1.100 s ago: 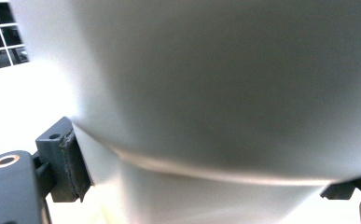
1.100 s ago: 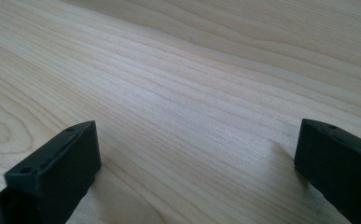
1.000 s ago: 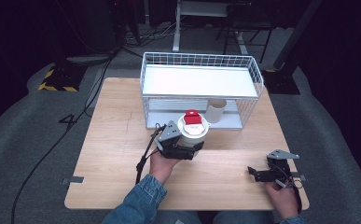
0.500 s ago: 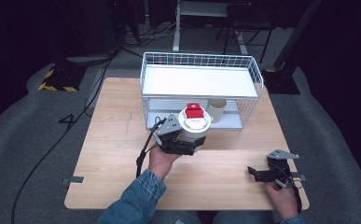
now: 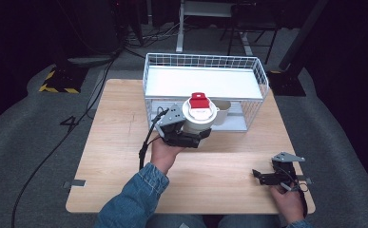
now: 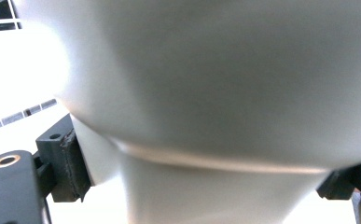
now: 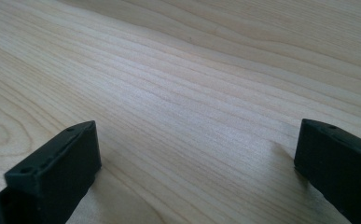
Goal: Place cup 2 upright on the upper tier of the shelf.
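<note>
While gripping the cup [image 5: 199,115], left gripper [image 5: 187,137] has neared the basket [image 5: 256,71]; right gripper [image 5: 267,178] stays open

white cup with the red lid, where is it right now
In the high view the white cup sits mid-table, clamped in the left gripper just in front of the wire basket, beside a second cup on the basket's lower level.

The high view looks forward and down from above the person's side, taking in the whole bench [image 5: 124,142] and the wire basket [image 5: 205,66] at its far edge. The left gripper view sits very close against a white cup [image 6: 215,93], blurred. The right gripper view skims low over the bench's wood [image 7: 192,93], shared with the high view.
</note>
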Demonstrator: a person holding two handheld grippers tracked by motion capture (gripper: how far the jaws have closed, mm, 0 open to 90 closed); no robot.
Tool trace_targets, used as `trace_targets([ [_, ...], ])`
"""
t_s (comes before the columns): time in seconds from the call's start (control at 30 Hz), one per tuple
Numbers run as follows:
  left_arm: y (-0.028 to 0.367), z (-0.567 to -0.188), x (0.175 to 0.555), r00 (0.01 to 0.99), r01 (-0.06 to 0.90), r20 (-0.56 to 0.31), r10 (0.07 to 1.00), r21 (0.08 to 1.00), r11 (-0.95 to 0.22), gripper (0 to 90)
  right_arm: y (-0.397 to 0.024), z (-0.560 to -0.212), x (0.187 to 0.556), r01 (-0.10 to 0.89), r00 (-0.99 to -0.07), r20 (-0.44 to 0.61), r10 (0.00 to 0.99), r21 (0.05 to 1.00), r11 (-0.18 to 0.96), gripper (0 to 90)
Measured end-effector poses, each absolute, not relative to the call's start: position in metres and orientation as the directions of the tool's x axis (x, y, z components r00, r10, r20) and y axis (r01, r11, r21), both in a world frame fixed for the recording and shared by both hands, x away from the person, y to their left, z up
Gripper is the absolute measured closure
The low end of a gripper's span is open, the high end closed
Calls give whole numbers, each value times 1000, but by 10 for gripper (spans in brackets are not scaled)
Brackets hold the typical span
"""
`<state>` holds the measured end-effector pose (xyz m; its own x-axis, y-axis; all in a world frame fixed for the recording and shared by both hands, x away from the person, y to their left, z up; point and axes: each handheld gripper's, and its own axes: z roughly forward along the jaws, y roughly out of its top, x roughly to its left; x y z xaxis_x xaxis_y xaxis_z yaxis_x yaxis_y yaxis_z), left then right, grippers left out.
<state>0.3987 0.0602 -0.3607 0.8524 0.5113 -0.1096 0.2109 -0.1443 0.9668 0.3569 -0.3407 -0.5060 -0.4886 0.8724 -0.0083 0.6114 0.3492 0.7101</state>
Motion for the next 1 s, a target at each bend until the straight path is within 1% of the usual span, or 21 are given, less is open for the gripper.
trace_targets([
  [0.37,60,-338,410,854,202,-107,508,970,-136,128,-341,-506,357,612,-488,-8,873,710,348,5],
  [1.0,52,-300,440,849,154,-62,525,979,-134,129,-340,-506,357,613,-486,-7,874,710,347,5],
])
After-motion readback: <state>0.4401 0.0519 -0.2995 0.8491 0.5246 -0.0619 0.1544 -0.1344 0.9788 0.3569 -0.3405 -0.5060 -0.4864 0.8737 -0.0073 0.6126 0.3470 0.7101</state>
